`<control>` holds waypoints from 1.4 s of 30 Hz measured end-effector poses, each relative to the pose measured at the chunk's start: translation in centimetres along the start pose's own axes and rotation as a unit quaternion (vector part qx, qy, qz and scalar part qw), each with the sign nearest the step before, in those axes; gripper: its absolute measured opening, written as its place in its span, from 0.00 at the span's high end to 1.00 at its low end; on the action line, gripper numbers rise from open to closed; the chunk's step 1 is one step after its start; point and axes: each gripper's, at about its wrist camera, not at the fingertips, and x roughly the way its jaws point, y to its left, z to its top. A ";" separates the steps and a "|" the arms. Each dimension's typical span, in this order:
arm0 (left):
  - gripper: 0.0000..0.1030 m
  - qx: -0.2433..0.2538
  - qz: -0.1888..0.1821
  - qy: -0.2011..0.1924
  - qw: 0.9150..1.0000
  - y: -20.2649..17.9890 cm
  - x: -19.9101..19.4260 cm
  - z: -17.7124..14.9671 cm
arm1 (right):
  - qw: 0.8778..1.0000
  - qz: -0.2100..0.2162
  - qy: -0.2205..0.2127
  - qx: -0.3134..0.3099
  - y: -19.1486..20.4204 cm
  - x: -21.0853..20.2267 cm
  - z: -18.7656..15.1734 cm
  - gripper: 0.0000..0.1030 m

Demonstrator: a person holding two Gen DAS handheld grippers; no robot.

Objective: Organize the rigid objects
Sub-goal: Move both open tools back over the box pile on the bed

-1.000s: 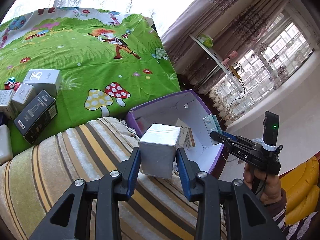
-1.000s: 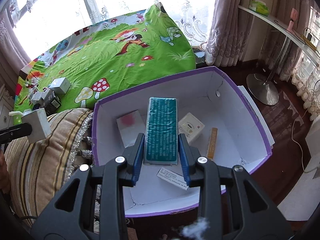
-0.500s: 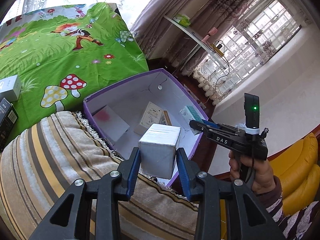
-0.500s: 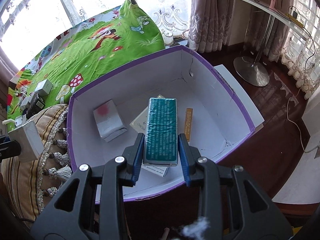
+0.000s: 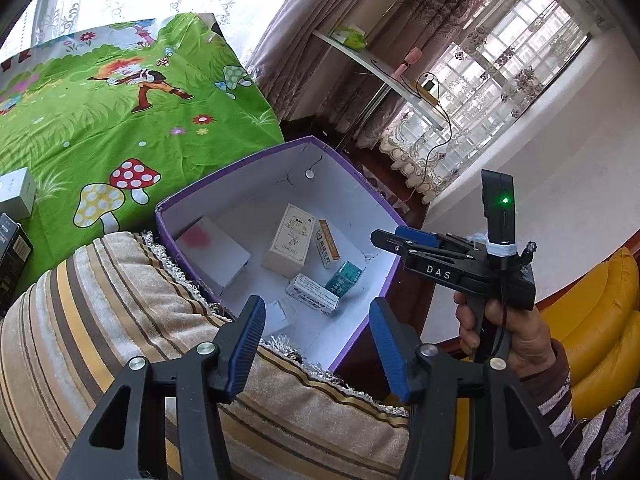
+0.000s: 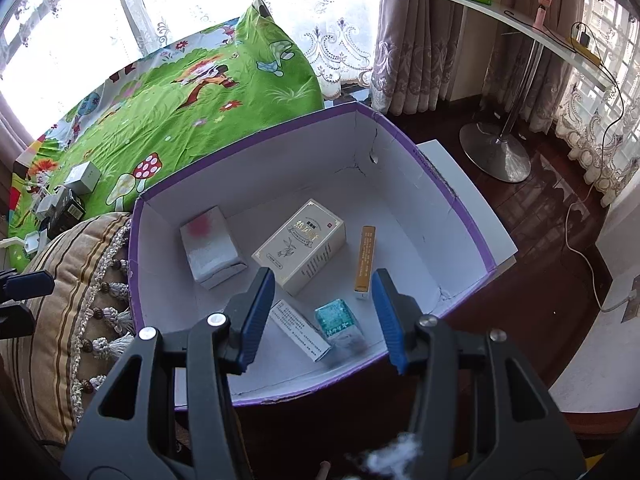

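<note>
Teal box [image 6: 338,322] blurred at its lower end, small white box [image 5: 276,316] partly hidden behind left finger [image 5: 246,346], black box [image 5: 12,256] cut off at 9 o'clock, carton print unreadable

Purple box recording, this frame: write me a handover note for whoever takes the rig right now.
Left gripper: open, empty, above the striped cushion at the box's near edge.
Right gripper: open, empty, over the purple box.
In the box: teal box, white leaflet box, cream box, orange slim box, silver box with a pink mark, plus a small white box at the near wall.
Done: six items boxed.
Left: the boxes on the green cartoon sheet; their number is unclear.
</note>
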 end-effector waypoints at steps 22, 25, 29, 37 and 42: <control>0.33 0.007 0.144 -0.111 0.983 4.6 -8.3 -2.3 | 0.989 -0.058 -0.092 -0.100 7.1 -3.4 1.6 0.09; 0.32 -0.022 0.160 -0.116 0.980 6.7 -9.9 -3.1 | 0.987 -0.023 -0.110 -0.112 9.0 -4.2 1.9 0.08; 0.31 -0.066 0.186 -0.134 0.971 9.7 -12.4 -4.4 | 0.981 -0.003 -0.118 -0.151 12.2 -4.4 1.9 0.08; 0.31 -0.165 0.215 -0.172 0.947 16.1 -17.3 -7.7 | 0.975 0.101 -0.094 -0.176 17.2 -4.0 2.3 0.08; 0.32 -0.221 0.229 -0.186 0.930 19.3 -19.4 -9.3 | 0.971 0.119 -0.081 -0.191 20.0 -3.4 2.5 0.08</control>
